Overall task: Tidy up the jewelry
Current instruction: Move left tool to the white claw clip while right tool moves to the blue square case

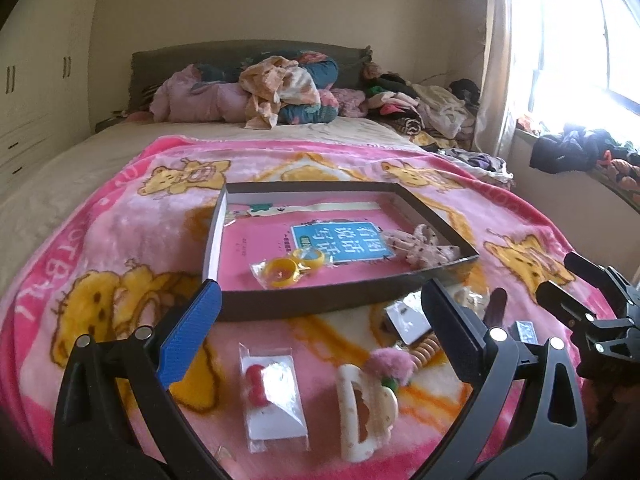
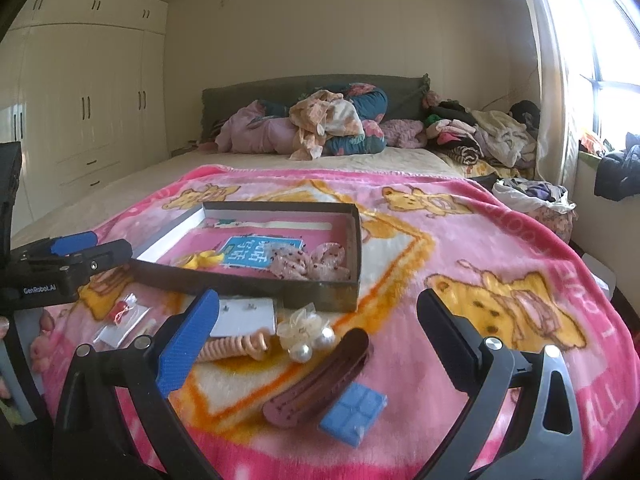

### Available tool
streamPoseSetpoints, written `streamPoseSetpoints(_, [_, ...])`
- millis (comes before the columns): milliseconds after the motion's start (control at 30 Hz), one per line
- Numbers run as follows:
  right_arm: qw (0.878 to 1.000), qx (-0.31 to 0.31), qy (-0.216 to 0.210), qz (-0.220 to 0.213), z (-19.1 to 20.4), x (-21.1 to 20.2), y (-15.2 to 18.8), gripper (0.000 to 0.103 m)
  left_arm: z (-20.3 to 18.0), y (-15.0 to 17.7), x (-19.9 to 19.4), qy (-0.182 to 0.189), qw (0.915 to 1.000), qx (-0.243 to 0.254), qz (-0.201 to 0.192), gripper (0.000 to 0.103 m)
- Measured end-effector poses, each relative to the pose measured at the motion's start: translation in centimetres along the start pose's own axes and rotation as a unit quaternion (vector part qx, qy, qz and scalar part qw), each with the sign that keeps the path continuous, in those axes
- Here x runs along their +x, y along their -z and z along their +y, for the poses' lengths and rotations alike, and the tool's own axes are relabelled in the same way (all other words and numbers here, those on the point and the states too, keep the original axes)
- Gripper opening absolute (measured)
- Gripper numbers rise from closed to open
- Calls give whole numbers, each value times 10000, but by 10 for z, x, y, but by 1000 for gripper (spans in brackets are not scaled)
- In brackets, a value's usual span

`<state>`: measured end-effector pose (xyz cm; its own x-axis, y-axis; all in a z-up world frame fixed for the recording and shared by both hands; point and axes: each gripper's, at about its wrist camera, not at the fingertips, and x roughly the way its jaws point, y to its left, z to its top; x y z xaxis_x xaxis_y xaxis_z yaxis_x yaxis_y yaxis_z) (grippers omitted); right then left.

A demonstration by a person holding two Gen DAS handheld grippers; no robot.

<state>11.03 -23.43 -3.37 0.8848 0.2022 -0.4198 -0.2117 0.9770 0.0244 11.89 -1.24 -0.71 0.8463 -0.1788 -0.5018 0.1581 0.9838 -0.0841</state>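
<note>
Now both grippers hover low over a pink bear-print blanket (image 1: 120, 232) spread on a bed, each with its jaws spread wide and nothing between them. Ahead of the left gripper (image 1: 320, 312) sits a shallow dark box (image 1: 304, 300) holding a pink booklet (image 1: 272, 240), a bagged pair of yellow rings (image 1: 288, 270) near its front wall and a pink dotted fabric bow (image 1: 424, 246) at its right end. Between the left gripper's fingers and nearer the camera lie a clear packet with a red bow (image 1: 272, 392), a cream claw hair clip (image 1: 366, 412) just right of it, and a pink pom-pom (image 1: 392, 364) touching the clip's upper edge; a white card (image 1: 408, 318) and a peach spiral hair tie (image 1: 426, 350) lie partly behind the right finger. From the right wrist view, the right gripper (image 2: 318, 314) frames a brown hair clip (image 2: 320, 380) lying diagonally, with a blue square block (image 2: 354, 414) touching its lower end. Just beyond the clip sit a cream bow with pearls (image 2: 308, 330), the spiral tie (image 2: 236, 344) and an earring card (image 2: 244, 316), all just in front of the box (image 2: 248, 284). The left gripper (image 2: 72, 250) shows at the left edge, beside the box's near corner.
</note>
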Motion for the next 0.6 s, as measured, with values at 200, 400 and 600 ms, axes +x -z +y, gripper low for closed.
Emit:
streamPoseSetpoints(200, [10000, -18, 15, 21, 1, -10, 6, 96, -9, 8, -9, 106, 9999, 119, 24, 91])
streamPoseSetpoints(400, [9999, -59, 32, 80, 1, -19, 13, 97, -17, 14, -13, 187, 9995, 240, 67, 91])
streamPoseSetpoints(600, [9999, -54, 56, 147, 0, -27, 19, 97, -22, 20, -16, 248, 9991, 324, 113, 91])
